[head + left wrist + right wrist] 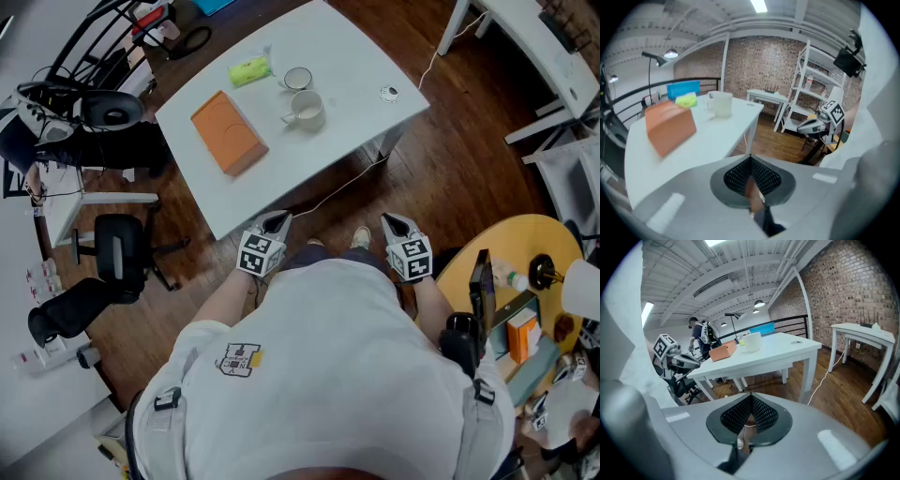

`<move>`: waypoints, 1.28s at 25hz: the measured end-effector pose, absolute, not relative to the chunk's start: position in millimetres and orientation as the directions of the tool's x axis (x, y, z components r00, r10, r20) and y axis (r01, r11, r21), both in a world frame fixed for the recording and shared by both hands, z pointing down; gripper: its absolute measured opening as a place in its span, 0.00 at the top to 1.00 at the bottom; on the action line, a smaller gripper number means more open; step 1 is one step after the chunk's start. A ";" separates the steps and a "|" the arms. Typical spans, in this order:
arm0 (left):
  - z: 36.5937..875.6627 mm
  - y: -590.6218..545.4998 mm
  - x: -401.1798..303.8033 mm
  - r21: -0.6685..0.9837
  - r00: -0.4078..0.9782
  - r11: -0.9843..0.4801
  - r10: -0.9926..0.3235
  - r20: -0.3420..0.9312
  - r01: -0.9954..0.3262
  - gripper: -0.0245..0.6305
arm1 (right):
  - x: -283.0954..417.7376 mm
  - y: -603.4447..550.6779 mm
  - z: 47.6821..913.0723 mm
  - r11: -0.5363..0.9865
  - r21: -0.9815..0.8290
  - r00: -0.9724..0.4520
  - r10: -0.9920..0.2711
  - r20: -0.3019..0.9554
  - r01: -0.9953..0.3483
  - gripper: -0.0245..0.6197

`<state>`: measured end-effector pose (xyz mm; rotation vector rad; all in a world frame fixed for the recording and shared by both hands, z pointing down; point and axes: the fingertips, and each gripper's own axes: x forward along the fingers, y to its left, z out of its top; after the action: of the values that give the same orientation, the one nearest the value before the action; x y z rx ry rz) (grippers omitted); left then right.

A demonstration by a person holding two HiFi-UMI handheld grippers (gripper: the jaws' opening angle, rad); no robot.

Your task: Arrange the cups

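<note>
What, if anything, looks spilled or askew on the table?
Nothing stands out. The mug and the smaller cup stand upright on the white table, with no spill visible; the orange box lies flat.

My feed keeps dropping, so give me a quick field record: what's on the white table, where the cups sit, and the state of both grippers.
table: white table, ahead of the person
cups: white mug and smaller cup just beyond it, close together
other items: orange box left of the cups; yellow-green item beside the smaller cup; small round object near the right edge
left gripper: shut, empty, short of the table
right gripper: shut, empty, short of the table
</note>
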<state>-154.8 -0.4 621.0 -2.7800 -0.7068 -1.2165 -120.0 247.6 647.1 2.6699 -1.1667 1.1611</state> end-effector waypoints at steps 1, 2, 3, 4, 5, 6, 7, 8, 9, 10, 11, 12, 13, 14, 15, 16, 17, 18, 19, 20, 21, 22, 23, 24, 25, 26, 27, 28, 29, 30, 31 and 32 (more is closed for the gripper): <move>606.4 1.1 -127.4 0.119 0.629 -0.891 0.399 0.667 0.439 0.96 | -106.6 241.6 644.3 -0.718 -0.264 0.455 -0.637 0.622 -0.644 0.96; 592.7 1.9 -100.2 0.085 0.663 -0.885 0.403 0.630 0.458 0.96 | -92.6 235.3 641.2 -0.712 -0.255 0.462 -0.642 0.612 -0.654 0.96; 580.6 1.7 -73.7 0.056 0.693 -0.881 0.408 0.594 0.470 0.96 | -77.8 228.2 637.7 -0.708 -0.243 0.469 -0.646 0.602 -0.663 0.96; 570.6 0.0 -48.9 0.032 0.718 -0.879 0.410 0.562 0.477 0.96 | -63.1 220.5 633.8 -0.704 -0.230 0.476 -0.648 0.595 -0.672 0.96; 562.3 -3.0 -27.0 0.012 0.738 -0.878 0.410 0.535 0.479 0.96 | -49.9 212.4 629.9 -0.702 -0.217 0.482 -0.648 0.590 -0.678 0.96; 556.0 -6.9 -8.4 -0.005 0.753 -0.878 0.409 0.515 0.479 0.96 | -39.3 204.4 626.3 -0.702 -0.206 0.488 -0.646 0.587 -0.682 0.96; 551.6 -11.4 7.5 -0.016 0.765 -0.878 0.407 0.500 0.478 0.96 | -31.1 196.8 622.7 -0.703 -0.199 0.493 -0.644 0.585 -0.682 0.96; 548.2 -16.2 22.0 -0.023 0.775 -0.880 0.405 0.486 0.474 0.96 | -24.0 189.6 618.8 -0.704 -0.193 0.497 -0.642 0.583 -0.683 0.96; 545.0 -20.8 36.5 -0.032 0.786 -0.882 0.402 0.469 0.469 0.96 | -16.5 183.3 614.7 -0.703 -0.184 0.501 -0.641 0.582 -0.687 0.96; 542.0 -25.0 51.3 -0.044 0.799 -0.884 0.398 0.451 0.465 0.96 | -7.7 177.8 610.4 -0.701 -0.169 0.505 -0.639 0.580 -0.693 0.96; 539.4 -28.2 65.6 -0.059 0.809 -0.883 0.398 0.433 0.466 0.96 | 2.5 173.1 605.6 -0.699 -0.149 0.511 -0.635 0.579 -0.699 0.96; 537.3 -29.8 78.0 -0.078 0.813 -0.875 0.406 0.418 0.477 0.94 | 13.2 168.5 600.2 -0.698 -0.130 0.519 -0.631 0.577 -0.704 0.96; 536.1 -29.3 87.7 -0.100 0.808 -0.859 0.424 0.408 0.501 0.84 | 23.2 163.6 593.9 -0.696 -0.111 0.527 -0.628 0.573 -0.709 0.96; 536.1 -27.2 95.1 -0.128 0.798 -0.836 0.447 0.404 0.533 0.74 | 32.4 158.3 587.2 -0.692 -0.089 0.535 -0.627 0.566 -0.717 0.96; 537.2 -24.2 101.3 -0.162 0.786 -0.809 0.467 0.405 0.565 0.65 | 41.1 153.2 580.6 -0.684 -0.064 0.543 -0.628 0.558 -0.726 0.96; 539.0 -20.4 107.0 -0.197 0.775 -0.782 0.483 0.409 0.591 0.54 | 49.3 148.7 574.9 -0.675 -0.037 0.548 -0.629 0.551 -0.737 0.96; 541.5 -15.6 111.4 -0.226 0.763 -0.756 0.496 0.415 0.614 0.46 | 56.1 144.8 570.4 -0.664 -0.015 0.550 -0.632 0.546 -0.748 0.96; 544.8 -10.2 114.8 -0.243 0.751 -0.736 0.505 0.424 0.632 0.41 | 61.5 141.3 567.1 -0.651 0.000 0.547 -0.638 0.542 -0.759 0.96; 549.3 -5.1 118.7 -0.247 0.742 -0.724 0.511 0.434 0.644 0.36 | 67.0 138.0 564.5 -0.638 0.009 0.541 -0.645 0.539 -0.770 0.96; 554.8 -0.9 124.6 -0.243 0.734 -0.721 0.512 0.445 0.650 0.32 | 73.9 134.6 562.1 -0.625 0.015 0.534 -0.655 0.535 -0.781 0.96; 561.2 2.0 132.3 -0.232 0.730 -0.724 0.508 0.457 0.650 0.29 | 82.3 131.1 560.0 -0.612 0.018 0.526 -0.665 0.531 -0.791 0.96; 568.5 4.1 140.5 -0.219 0.726 -0.731 0.500 0.473 0.646 0.25 | 91.0 128.1 558.8 -0.598 0.019 0.515 -0.675 0.529 -0.802 0.96; 576.4 6.0 147.9 -0.206 0.722 -0.740 0.488 0.490 0.640 0.22 | 99.0 125.7 558.4 -0.579 0.020 0.500 -0.685 0.530 -0.815 0.96; 584.1 7.8 153.9 -0.196 0.719 -0.749 0.474 0.508 0.633 0.20 | 106.0 123.9 557.8 -0.557 0.021 0.481 -0.697 0.532 -0.830 0.96; 591.1 9.3 158.9 -0.189 0.717 -0.759 0.458 0.525 0.623 0.19 | 112.3 122.7 556.6 -0.533 0.021 0.460 -0.710 0.533 -0.846 0.96; 597.4 10.2 163.1 -0.182 0.717 -0.771 0.440 0.540 0.610 0.18 | 118.1 122.3 554.9 -0.511 0.021 0.441 -0.721 0.534 -0.860 0.96; 603.3 10.7 166.7 -0.177 0.718 -0.783 0.421 0.555 0.596 0.17 | 124.0 123.1 553.3 -0.491 0.020 0.424 -0.730 0.535 -0.871 0.96; 608.9 10.9 169.7 -0.173 0.718 -0.795 0.402 0.568 0.581 0.16 | 130.2 124.8 552.5 -0.475 0.018 0.409 -0.737 0.537 -0.880 0.96; 614.0 11.4 172.5 -0.168 0.718 -0.806 0.386 0.579 0.568 0.16 | 136.7 127.1 552.5 -0.462 0.016 0.397 -0.743 0.539 -0.887 0.96; 618.6 12.4 174.9 -0.164 0.718 -0.814 0.373 0.588 0.558 0.14 | 143.4 129.2 553.1 -0.450 0.014 0.385 -0.748 0.540 -0.893 0.96; 622.6 13.7 177.0 -0.166 0.718 -0.819 0.362 0.595 0.549 0.15 | 149.7 130.8 554.0 -0.438 0.012 0.374 -0.753 0.541 -0.899 0.96; 625.8 14.8 178.7 -0.175 0.722 -0.823 0.348 0.598 0.541 0.15 | 155.4 131.7 555.2 -0.426 0.009 0.363 -0.759 0.540 -0.904 0.96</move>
<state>178.7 14.8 625.8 -2.5893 -0.6921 -0.8015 155.4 131.7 555.2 2.3242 -1.4693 0.6748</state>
